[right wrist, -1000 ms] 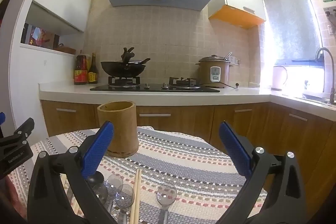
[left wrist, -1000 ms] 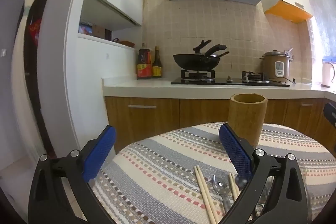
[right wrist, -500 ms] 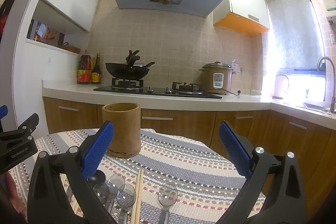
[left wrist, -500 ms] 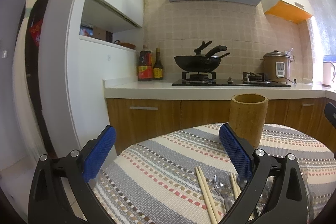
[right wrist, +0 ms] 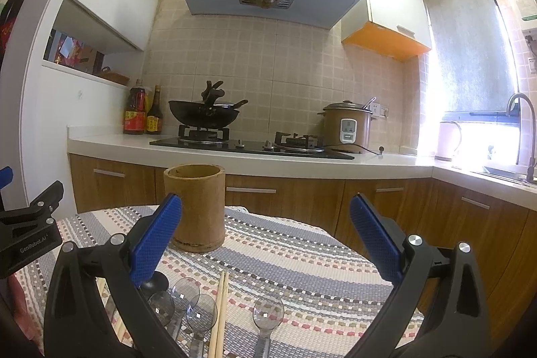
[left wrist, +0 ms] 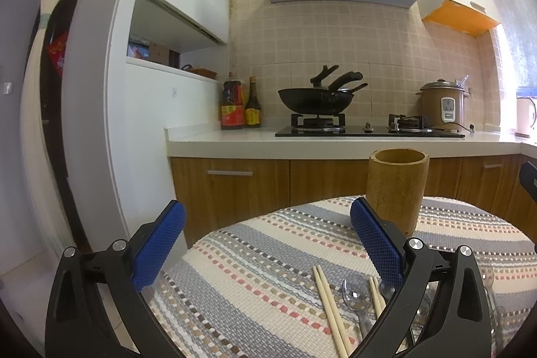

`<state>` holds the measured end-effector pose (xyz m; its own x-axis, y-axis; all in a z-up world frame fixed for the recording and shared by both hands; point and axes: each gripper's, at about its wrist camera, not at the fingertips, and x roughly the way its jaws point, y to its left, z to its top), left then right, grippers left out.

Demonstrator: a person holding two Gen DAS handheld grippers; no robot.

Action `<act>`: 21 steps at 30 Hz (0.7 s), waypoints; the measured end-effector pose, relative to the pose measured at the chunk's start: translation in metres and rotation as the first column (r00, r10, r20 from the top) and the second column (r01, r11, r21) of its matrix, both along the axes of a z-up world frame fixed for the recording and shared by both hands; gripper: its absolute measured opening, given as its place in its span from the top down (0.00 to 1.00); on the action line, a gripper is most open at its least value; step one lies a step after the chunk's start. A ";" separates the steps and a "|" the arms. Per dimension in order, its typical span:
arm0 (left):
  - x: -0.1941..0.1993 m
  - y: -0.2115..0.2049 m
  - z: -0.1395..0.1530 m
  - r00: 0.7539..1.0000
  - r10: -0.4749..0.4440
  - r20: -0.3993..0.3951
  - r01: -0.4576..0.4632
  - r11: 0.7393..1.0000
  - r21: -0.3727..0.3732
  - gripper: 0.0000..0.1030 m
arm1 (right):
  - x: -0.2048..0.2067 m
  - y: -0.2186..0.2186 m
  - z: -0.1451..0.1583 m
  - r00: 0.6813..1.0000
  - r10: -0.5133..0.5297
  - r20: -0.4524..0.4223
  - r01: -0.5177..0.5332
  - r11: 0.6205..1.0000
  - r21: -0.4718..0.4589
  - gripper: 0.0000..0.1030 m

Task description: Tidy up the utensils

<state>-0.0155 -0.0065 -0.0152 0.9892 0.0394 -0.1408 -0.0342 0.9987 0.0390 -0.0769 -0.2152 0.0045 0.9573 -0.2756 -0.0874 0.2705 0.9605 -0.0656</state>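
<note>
A: Where are the utensils found?

B: Near the front edge of the tabletop, on the striped cloth (right wrist: 302,260): clear plastic spoons (right wrist: 268,312) and a chopstick pair (right wrist: 220,307), long axes pointed away toward the bamboo holder (right wrist: 194,207), which is stood upright farther back.

A: Which gripper is better placed?

B: The right gripper (right wrist: 265,237) is judged nearer; the chopsticks are seen just below it. Nothing is held by it, jaws spread wide. The left gripper (left wrist: 266,244) is likewise spread and empty.
</note>
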 end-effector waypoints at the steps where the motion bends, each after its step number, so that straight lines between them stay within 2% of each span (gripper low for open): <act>1: 0.000 0.000 0.000 1.000 -0.001 -0.001 0.001 1.000 -0.002 0.07 | 0.000 0.000 0.000 1.000 -0.001 0.000 0.001 1.000 -0.001 0.07; 21: 0.000 0.001 0.000 1.000 -0.003 -0.008 0.003 1.000 -0.002 0.07 | 0.002 0.001 0.000 1.000 0.009 -0.013 -0.009 1.000 -0.001 0.07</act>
<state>-0.0151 -0.0054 -0.0150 0.9882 0.0362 -0.1489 -0.0309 0.9988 0.0378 -0.0746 -0.2144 0.0041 0.9585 -0.2674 -0.0992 0.2613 0.9627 -0.0704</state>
